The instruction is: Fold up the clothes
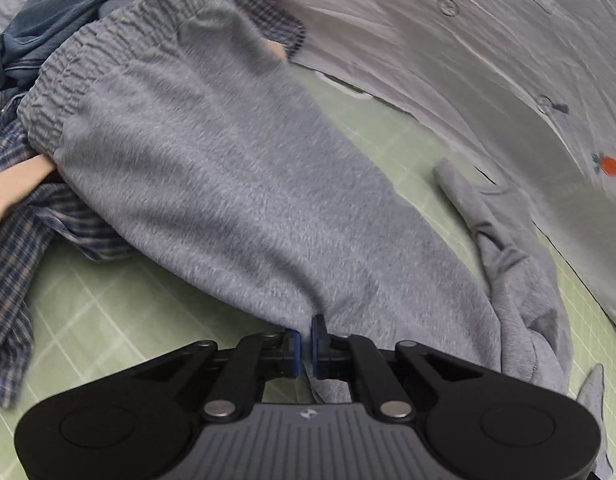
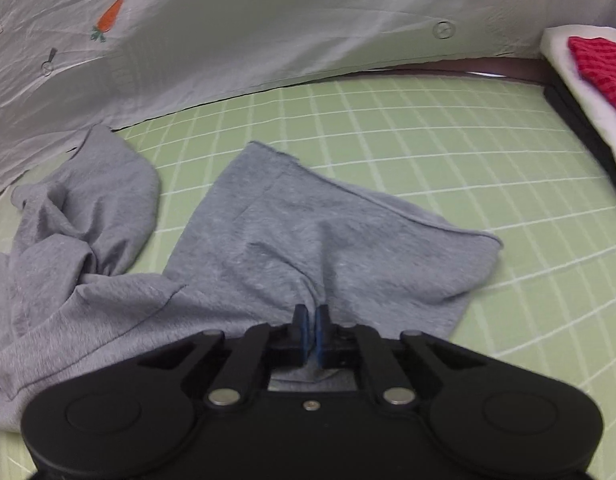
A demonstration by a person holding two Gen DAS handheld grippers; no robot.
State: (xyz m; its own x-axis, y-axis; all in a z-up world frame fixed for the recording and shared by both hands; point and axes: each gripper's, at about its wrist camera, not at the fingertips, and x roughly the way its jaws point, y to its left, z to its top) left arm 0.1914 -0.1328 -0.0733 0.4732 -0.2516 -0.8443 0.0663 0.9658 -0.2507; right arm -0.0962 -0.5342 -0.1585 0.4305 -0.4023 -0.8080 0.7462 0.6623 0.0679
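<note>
Pinching grey sweatpants (image 1: 235, 184): left hand-held gripper (image 1: 306, 334) clamped.

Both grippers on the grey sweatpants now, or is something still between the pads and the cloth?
Nothing between. The left gripper is shut on the grey sweatpants near edge, the right gripper on a leg. The plaid shirt lies aside, partly under the waistband.

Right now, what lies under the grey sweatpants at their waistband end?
Under the grey sweatpants near the waistband, a blue plaid garment and dark blue cloth stick out. The green grid mat runs beneath; anything else there is covered.
</note>
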